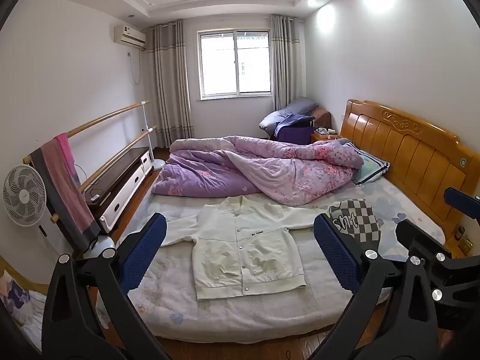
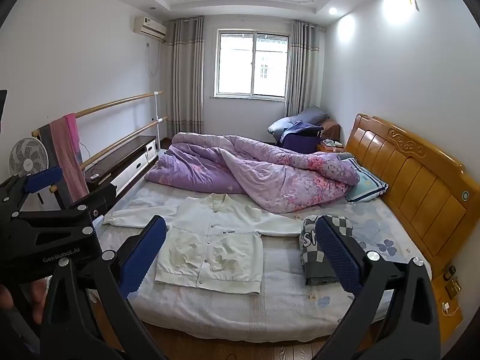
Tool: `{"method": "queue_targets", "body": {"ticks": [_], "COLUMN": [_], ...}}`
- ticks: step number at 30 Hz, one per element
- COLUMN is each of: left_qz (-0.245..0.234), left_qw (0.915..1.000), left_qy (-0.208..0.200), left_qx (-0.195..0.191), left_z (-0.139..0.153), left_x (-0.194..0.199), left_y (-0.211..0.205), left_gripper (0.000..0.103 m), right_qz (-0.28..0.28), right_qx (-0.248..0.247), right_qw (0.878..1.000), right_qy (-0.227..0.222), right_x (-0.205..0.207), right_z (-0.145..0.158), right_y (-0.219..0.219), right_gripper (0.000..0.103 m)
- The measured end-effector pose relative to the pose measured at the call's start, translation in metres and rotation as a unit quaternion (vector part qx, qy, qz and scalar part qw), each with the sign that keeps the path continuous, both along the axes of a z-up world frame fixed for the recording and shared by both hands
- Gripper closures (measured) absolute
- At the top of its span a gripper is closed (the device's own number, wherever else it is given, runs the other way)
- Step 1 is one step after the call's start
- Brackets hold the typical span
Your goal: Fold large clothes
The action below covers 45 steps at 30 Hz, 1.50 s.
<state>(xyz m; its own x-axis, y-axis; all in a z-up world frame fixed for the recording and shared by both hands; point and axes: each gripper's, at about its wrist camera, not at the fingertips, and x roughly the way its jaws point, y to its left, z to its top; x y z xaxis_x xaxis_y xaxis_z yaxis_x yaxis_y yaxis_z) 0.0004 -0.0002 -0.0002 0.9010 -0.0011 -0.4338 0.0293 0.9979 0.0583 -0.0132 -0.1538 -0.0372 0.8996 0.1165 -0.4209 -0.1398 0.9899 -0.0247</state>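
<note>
I saw the cream button-front jacket point(image 1: 243, 240) lying flat and face up on the near half of the bed point(image 1: 270, 309), its collar toward the far side, its hem toward me, and both sleeves spread out to left and right. Its right sleeve reached toward a folded grey-and-white checkered garment point(image 2: 318, 252) with dark lettering, which lay just beside it on the mattress.

My left hand-held gripper point(image 1: 240, 258) hung above the near edge of the bed with its blue pads as far apart as they go, nothing between them, the jacket framed in the gap but well below. My right hand-held gripper point(image 2: 240, 258) stood the same way, wide open and empty, off the cloth.

Beyond the jacket a purple floral quilt point(image 1: 258, 168) was heaped across the far half of the bed, with a pillow point(image 1: 370, 168) at its right end against the wooden headboard point(image 1: 420, 156). A white fan point(image 1: 24, 199) and a rail with a pink towel point(image 1: 64, 177) stood at the left wall.
</note>
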Motion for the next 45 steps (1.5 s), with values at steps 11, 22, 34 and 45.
{"method": "queue_targets", "body": {"ticks": [11, 22, 34, 45], "left_qz": [-0.004, -0.009, -0.006, -0.004], "left_qw": [1.0, 0.9999, 0.9999, 0.9999], "left_qy": [0.002, -0.003, -0.005, -0.004], "left_qx": [0.001, -0.005, -0.008, -0.01], "left_z": [-0.002, 0.0, -0.001, -0.003], "left_x": [0.007, 0.001, 0.002, 0.001], "left_y": [-0.011, -0.003, -0.001, 0.002], "left_gripper": [0.005, 0.005, 0.005, 0.005], "right_qz": [-0.004, -0.005, -0.004, -0.002], "right_qx": [0.0, -0.002, 0.001, 0.002], "right_qw": [1.0, 1.0, 1.0, 1.0], "right_qy": [0.007, 0.01, 0.011, 0.015], "right_x": [0.005, 0.003, 0.002, 0.004], "right_z": [-0.009, -0.004, -0.002, -0.004], "right_y": [0.003, 0.001, 0.001, 0.001], "right_gripper": [0.007, 0.007, 0.007, 0.007]}}
